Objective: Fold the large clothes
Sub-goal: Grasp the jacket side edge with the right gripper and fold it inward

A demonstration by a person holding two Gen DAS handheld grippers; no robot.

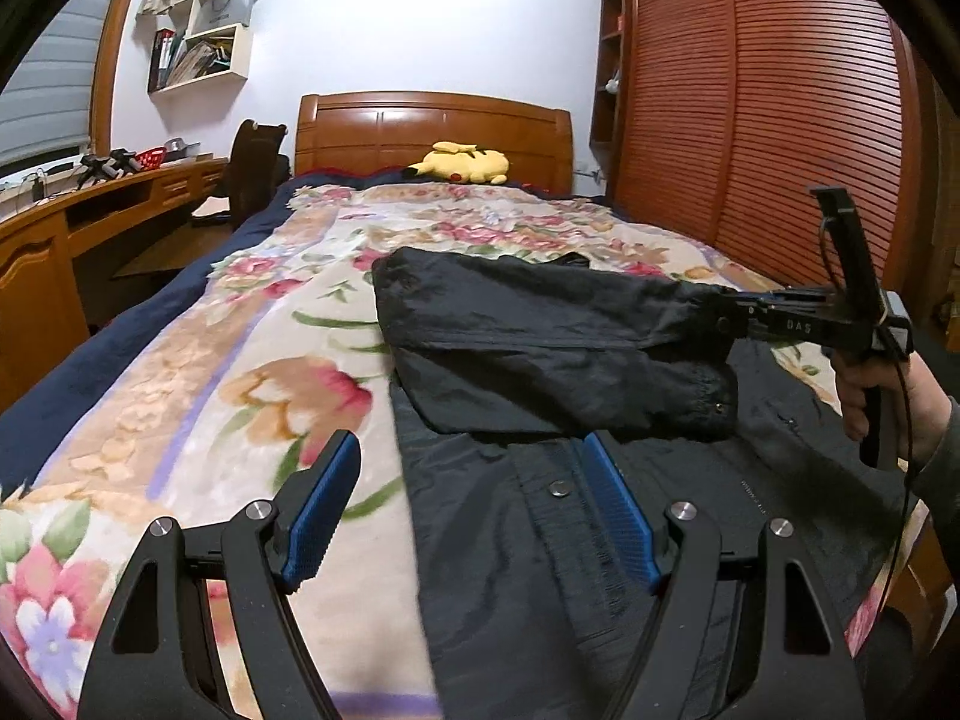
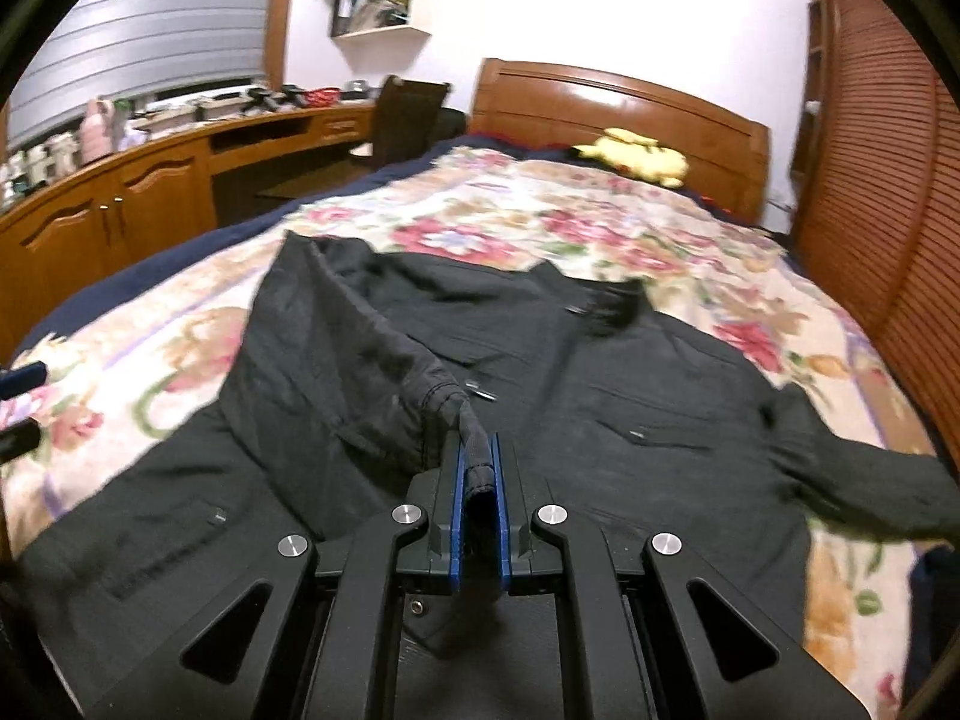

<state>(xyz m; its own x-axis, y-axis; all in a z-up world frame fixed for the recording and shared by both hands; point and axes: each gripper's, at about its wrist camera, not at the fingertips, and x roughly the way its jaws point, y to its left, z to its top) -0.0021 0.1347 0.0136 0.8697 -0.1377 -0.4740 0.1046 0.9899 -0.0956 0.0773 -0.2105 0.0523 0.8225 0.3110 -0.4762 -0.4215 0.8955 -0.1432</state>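
A black jacket [image 2: 600,396] lies spread front-up on the floral bedspread [image 2: 540,222]. My right gripper [image 2: 478,462] is shut on the cuff of the jacket's left sleeve [image 2: 336,360], which is lifted and drawn across the jacket's body. In the left wrist view that sleeve [image 1: 540,336] hangs across the jacket [image 1: 540,570], pinched at its cuff by the right gripper [image 1: 729,315] held in a hand. My left gripper [image 1: 471,480] stands open low over the jacket's left edge, nothing between its blue pads [image 1: 318,516]. The other sleeve [image 2: 870,480] lies out to the right.
A yellow plush toy [image 1: 462,163] rests by the wooden headboard [image 1: 432,132]. A wooden desk [image 1: 90,204] with a chair runs along the left of the bed. Slatted wardrobe doors [image 1: 750,120] stand close on the right. Wall shelves [image 1: 204,30] hang above the desk.
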